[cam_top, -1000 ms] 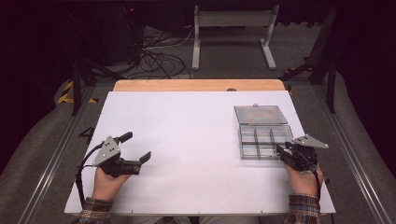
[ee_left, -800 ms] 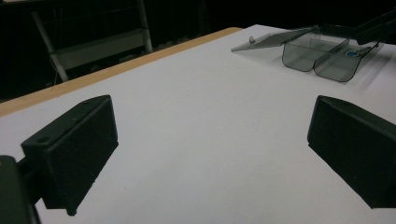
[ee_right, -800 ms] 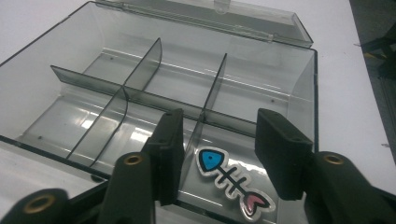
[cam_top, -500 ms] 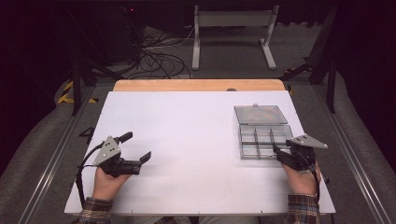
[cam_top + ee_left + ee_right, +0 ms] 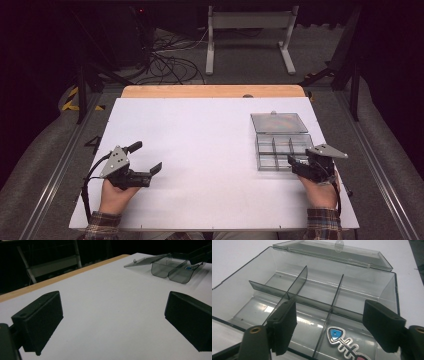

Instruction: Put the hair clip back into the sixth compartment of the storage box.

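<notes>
Since the earlier frames, only the right gripper has changed: its jaws have just been opening and now stand released over the box's near edge, nothing between them. Its own view shows a metal fish-skeleton charm with a blue head lying in the near compartment of the clear smoky plastic box, perhaps a keyring. From above, the lid lies flat behind the box. Well left of the box, the left gripper rests with jaws wide apart and empty on the matte white table.

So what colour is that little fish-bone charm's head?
Blue, set in silver, on the fish-bone charm; clearest in the right gripper view.
</notes>
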A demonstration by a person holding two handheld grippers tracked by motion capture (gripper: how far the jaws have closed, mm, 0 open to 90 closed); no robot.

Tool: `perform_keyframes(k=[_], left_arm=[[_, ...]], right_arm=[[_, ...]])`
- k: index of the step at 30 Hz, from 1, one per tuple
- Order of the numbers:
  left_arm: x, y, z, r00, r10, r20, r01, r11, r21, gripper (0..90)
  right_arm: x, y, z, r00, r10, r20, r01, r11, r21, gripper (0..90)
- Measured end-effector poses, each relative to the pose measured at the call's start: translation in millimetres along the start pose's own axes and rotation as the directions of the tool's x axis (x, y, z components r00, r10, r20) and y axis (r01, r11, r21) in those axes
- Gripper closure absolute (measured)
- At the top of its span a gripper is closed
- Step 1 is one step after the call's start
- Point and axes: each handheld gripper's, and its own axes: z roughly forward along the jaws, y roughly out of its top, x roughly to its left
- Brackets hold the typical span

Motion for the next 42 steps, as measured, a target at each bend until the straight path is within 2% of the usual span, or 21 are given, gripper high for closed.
perform_keyframes(k=[25,42], left_arm=[[-1.2,0.3,0.4,1.0000,0.007,0.004,-0.007,1.0000,-0.007,2.6],[-1.1,0.0,1.0,1.0000,0.009,0.003,-0.009,1.0000,-0.004,2.5]], right_arm=[[-0.2,-0.1,6.6,0.9993,0.022,-0.030,-0.022,1.000,-0.014,1.6],[4.7,1.1,5.7,0.9976,0.008,-0.069,-0.014,0.996,-0.091,0.0]])
